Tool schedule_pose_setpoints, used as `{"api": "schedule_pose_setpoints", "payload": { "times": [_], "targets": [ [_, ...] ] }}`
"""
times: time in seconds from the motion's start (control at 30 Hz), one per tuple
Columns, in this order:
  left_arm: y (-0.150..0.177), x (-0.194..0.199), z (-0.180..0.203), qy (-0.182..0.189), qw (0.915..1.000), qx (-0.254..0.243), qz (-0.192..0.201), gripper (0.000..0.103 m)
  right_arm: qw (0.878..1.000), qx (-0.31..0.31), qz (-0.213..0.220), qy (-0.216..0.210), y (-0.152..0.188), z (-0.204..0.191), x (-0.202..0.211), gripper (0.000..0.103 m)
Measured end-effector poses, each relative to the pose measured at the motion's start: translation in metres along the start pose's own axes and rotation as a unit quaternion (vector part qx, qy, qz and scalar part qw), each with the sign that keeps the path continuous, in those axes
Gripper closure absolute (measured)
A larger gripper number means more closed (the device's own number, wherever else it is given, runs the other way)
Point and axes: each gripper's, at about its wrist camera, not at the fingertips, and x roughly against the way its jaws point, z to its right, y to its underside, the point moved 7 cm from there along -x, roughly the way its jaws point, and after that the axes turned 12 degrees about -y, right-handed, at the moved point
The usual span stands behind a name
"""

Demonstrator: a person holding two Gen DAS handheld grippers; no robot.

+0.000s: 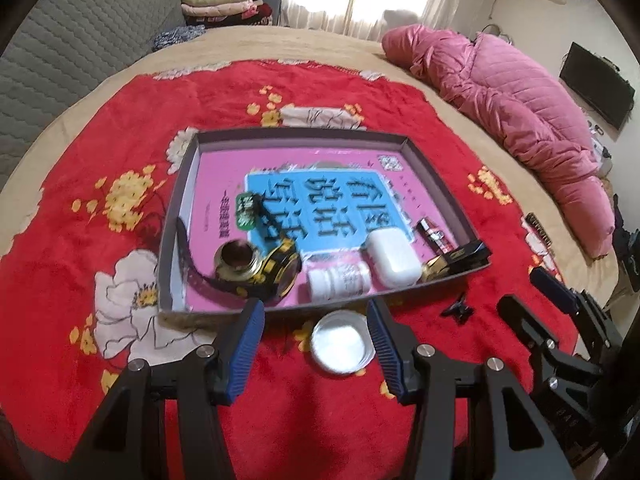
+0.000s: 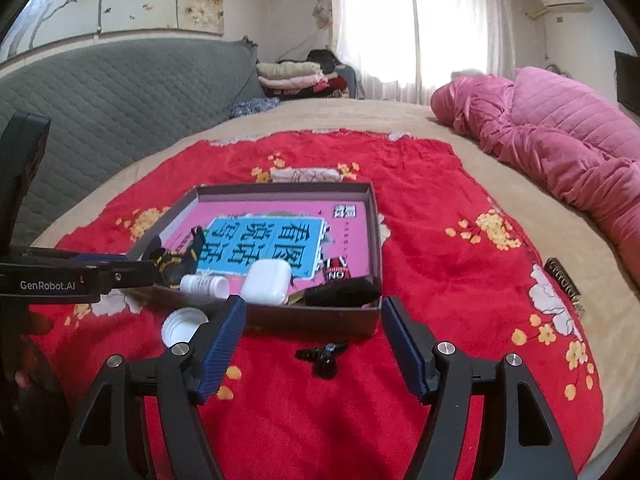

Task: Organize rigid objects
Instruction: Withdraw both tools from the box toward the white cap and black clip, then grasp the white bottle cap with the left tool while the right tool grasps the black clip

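A shallow dark box (image 1: 304, 133) with a pink and blue printed floor lies on a red floral blanket (image 1: 80, 240). It holds a black and gold watch (image 1: 276, 272), a brass ring (image 1: 236, 258), a white bottle (image 1: 340, 278), a white earbud case (image 1: 394, 256) and a black bar (image 2: 340, 290). My left gripper (image 1: 316, 312) is open just short of the box's near wall, with a white lid (image 1: 343, 342) on the blanket between its fingers. My right gripper (image 2: 314, 312) is open too, over a small black clip (image 2: 322, 356) that lies in front of the box (image 2: 280, 190).
A pink quilted coat (image 1: 520, 120) lies along the bed's right side. A grey padded headboard (image 2: 120, 92) and folded clothes (image 2: 292, 74) are at the back. A small dark comb-like item (image 2: 564, 280) sits on the blanket to the right. The left gripper's body (image 2: 80, 276) crosses the right wrist view.
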Motion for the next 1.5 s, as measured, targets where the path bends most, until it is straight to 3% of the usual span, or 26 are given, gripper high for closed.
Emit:
{"api": "schedule_pose_setpoints", "payload": {
  "times": [0.9, 1.23, 1.5],
  "targets": [
    [0.045, -0.034, 0.034, 0.018, 0.9976, -0.037, -0.056, 0.050, 0.995, -0.034, -0.096, 0.002, 0.040, 0.016, -0.049, 0.031],
    [0.043, -0.048, 0.030, 0.020, 0.9974, -0.018, -0.067, 0.050, 0.993, -0.057, -0.099, -0.001, 0.043, 0.028, -0.066, 0.031],
    [0.041, -0.056, 0.041, 0.011, 0.9976, -0.030, -0.062, 0.049, 0.994, -0.060, -0.092, -0.012, 0.042, 0.029, -0.073, 0.034]
  ]
}}
